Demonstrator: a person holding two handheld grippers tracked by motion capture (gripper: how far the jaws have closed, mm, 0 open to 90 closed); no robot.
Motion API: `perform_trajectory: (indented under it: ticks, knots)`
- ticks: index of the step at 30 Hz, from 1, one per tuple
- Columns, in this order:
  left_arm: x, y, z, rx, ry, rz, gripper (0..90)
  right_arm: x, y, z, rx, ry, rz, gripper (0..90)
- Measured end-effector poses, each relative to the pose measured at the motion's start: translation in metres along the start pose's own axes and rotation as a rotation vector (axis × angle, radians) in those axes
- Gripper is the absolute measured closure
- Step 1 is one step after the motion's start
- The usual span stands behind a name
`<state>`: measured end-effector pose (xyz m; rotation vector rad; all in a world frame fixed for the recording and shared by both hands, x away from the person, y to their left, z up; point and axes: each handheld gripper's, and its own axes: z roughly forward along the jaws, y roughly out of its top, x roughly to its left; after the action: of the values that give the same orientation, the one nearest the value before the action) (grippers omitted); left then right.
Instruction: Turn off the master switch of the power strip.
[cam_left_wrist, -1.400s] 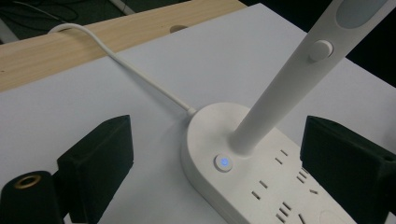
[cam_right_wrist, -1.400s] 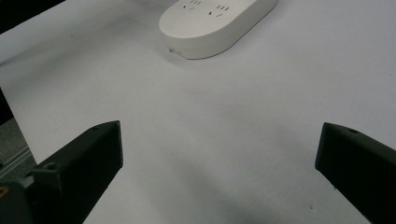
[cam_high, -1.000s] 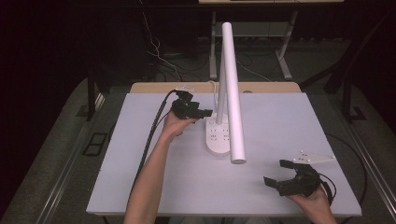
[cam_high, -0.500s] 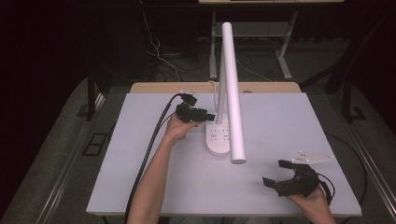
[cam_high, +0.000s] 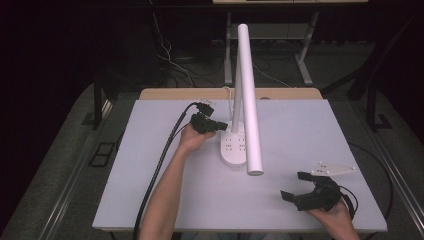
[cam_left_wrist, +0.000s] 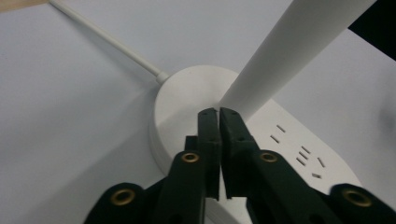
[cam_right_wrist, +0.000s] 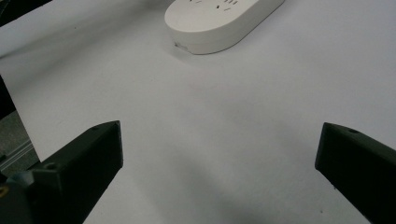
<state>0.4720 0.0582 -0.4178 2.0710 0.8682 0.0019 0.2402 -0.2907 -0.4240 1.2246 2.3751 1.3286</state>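
From the high view, your left gripper (cam_high: 221, 125) had crept right to the lamp base (cam_high: 235, 150) at mid-table. In its own view, jaws clenched, tips pressed beside the lamp arm (cam_left_wrist: 289, 56), likely its switch. Your right gripper (cam_right_wrist: 219, 154) stayed spread wide.

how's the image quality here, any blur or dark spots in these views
High view: table evenly lit, the room beyond it nearly black. Left gripper view: the shut left tool is sharp, the lamp base slightly soft. Right gripper view: the open right tool frames a soft shadow on the table, and the lamp base looks mildly blurred.
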Motion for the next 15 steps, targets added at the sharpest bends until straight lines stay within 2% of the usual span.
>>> perform_trajectory:
  ticks: [1, 2, 5, 6, 11, 15]
  knots:
    - [-0.001, 0.0, 0.001, -0.006, 0.009, -0.008, 89.5, 0.0, 0.0, 0.0, 0.0, 0.0, -0.002, 0.4]
    - [-0.001, 0.0, 0.002, 0.006, 0.012, 0.003, 89.7, 0.0, 0.0, 0.0, 0.0, -0.001, -0.002, 0.4]
    - [-0.002, -0.001, 0.006, 0.004, 0.021, -0.002, 89.9, 0.0, 0.0, 0.0, 0.001, -0.001, -0.001, 0.4]
    - [-0.002, -0.001, 0.006, 0.012, 0.024, 0.009, 89.9, 0.0, 0.0, 0.0, 0.001, -0.001, -0.002, 0.4]
    - [-0.002, -0.002, 0.009, 0.018, 0.037, 0.012, 89.9, 0.0, 0.0, 0.001, 0.001, 0.001, -0.004, 0.4]
    - [-0.003, -0.003, 0.012, 0.004, 0.034, -0.016, 90.0, 0.0, 0.0, 0.001, 0.002, 0.001, -0.004, 0.4]
